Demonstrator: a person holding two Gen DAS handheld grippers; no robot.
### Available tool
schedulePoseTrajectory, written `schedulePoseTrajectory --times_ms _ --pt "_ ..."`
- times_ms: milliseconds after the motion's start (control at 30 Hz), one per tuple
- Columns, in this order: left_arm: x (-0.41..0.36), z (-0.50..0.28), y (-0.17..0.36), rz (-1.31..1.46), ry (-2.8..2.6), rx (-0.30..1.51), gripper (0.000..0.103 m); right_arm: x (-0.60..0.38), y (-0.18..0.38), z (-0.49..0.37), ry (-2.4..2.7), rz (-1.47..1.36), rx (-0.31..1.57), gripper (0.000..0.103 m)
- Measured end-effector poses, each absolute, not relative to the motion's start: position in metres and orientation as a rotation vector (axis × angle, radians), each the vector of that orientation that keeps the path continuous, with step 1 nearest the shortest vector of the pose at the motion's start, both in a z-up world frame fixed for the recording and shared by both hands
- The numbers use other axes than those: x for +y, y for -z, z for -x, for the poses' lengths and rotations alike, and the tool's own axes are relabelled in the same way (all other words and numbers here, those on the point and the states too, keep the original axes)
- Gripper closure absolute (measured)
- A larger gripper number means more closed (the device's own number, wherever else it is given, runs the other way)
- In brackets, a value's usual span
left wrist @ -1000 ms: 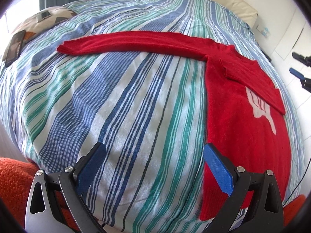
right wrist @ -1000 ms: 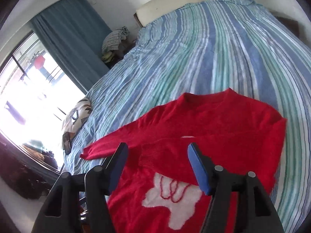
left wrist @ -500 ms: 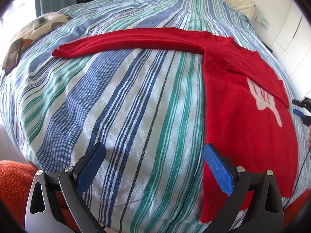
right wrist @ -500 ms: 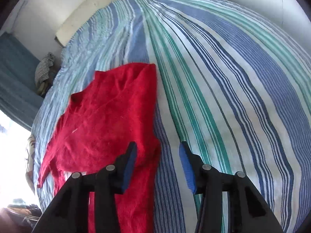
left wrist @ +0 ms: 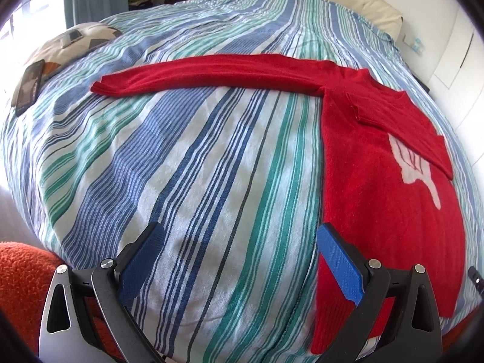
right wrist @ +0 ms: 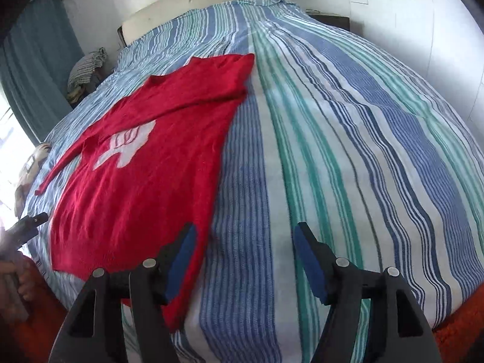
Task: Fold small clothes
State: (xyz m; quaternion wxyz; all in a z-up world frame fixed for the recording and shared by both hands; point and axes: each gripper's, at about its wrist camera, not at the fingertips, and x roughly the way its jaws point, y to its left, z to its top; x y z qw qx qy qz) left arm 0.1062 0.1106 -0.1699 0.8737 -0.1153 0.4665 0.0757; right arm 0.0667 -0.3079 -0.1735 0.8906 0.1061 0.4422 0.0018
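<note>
A red sweater (left wrist: 387, 181) with a white motif lies flat on the striped bedspread (left wrist: 196, 166). One sleeve (left wrist: 211, 71) stretches out to the left and the other is folded across the chest. My left gripper (left wrist: 242, 260) is open near the bed's front edge, its right finger over the sweater's lower left hem and bare bedspread between the jaws. In the right wrist view the sweater (right wrist: 145, 163) lies on the left. My right gripper (right wrist: 245, 260) hovers by its lower right hem, jaws opening, with only bedspread between them.
A patterned pillow (left wrist: 75, 36) and a dark phone (left wrist: 28, 87) lie at the bed's left side. An orange rug (left wrist: 18, 272) is below the front edge. The cream headboard (right wrist: 205, 3), a heap of clothes (right wrist: 87, 69) and a blue curtain (right wrist: 33, 60) stand beyond.
The right gripper swung from above the sweater's chest down to its lower right hem, and its jaws narrowed, then widened. The left gripper stayed put.
</note>
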Motion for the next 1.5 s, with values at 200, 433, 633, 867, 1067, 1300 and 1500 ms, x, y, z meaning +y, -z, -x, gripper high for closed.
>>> schedulePoseTrajectory --times_ms 200,433,633,867,1067,1300,1500 --pt "0.128 -0.110 0.172 0.318 -0.208 0.985 0.002 -0.290 0.174 -0.062 0.022 -0.092 0.893 0.037" --pt "0.131 -0.109 0.173 0.346 -0.189 0.995 0.002 -0.291 0.190 -0.058 0.050 -0.086 0.958 0.037" --pt "0.130 -0.110 0.172 0.349 -0.177 0.998 0.002 -0.290 0.204 -0.061 0.038 -0.093 0.985 0.023" --pt "0.134 -0.109 0.175 0.371 -0.184 1.010 0.002 -0.291 0.208 -0.060 0.026 -0.110 0.981 0.019" --pt "0.132 -0.109 0.175 0.356 -0.187 1.015 0.002 -0.287 0.209 -0.060 0.022 -0.097 0.979 0.015" --pt "0.130 -0.110 0.178 0.347 -0.191 1.025 0.002 -0.286 0.210 -0.061 0.021 -0.092 0.979 0.013" --pt "0.129 -0.111 0.179 0.339 -0.193 1.031 0.002 -0.285 0.210 -0.061 0.019 -0.088 0.979 0.012"
